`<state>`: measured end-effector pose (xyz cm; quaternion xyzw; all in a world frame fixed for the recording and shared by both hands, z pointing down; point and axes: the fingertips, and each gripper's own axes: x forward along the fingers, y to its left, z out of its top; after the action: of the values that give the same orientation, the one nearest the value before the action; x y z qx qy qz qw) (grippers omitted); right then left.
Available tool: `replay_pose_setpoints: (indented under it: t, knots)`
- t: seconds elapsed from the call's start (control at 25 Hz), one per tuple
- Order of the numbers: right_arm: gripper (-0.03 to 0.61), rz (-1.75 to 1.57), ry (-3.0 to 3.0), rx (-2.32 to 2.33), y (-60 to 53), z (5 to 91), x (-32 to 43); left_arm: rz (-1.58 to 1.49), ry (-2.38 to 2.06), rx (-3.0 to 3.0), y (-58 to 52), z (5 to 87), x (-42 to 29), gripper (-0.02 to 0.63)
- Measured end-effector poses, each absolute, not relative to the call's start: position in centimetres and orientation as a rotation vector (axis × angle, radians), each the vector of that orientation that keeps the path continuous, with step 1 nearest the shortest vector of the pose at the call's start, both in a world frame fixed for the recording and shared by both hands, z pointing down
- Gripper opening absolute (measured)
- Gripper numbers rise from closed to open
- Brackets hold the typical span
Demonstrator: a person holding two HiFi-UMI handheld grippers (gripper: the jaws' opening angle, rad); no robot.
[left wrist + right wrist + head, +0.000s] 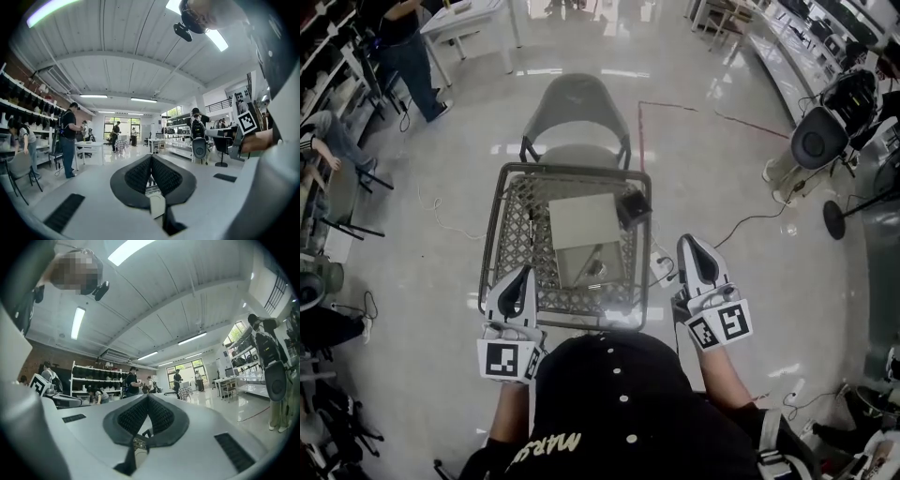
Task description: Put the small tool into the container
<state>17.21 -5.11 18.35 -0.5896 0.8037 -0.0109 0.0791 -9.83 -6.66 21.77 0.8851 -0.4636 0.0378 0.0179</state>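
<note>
Start at the left with the left claw [522, 277], pressed together with nothing pinched, pointing level at the near left corner of the mesh counter [494, 234]. Leave it there as a spare, or lower it to steady the container [581, 221], the pale square box near the middle of the counter, only if needed against sliding. Look next for the small tool [596, 270]: probably the little dark piece lying just in front of the box, though too small here to be sure of it or of what exactly it rests on. Confirm that before committing, and steer clear of the black lump [630, 206] at the box's far right corner. Then turn to the right claw [694, 246], likewise pressed together and empty, raised just off the counter's near right corner. Spread it first, tip it downward from its near-level pose, and come in over the near edge rather than across the box. Pinch the tool across its narrow side, squarely and low, so as not to push it through the mesh. Lift clear of the box wall, carry it over, and let go only once well inside.
</note>
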Motion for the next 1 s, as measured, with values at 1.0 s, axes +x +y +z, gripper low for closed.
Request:
replay_pose_setpoints:
  t: [1.0]
  knots:
    - [0.014,-0.043,2.498,-1.817,-4.7,20.4,16.2,0.106,-1.551,2.741,-5.3,21.6,-11.4,0.026]
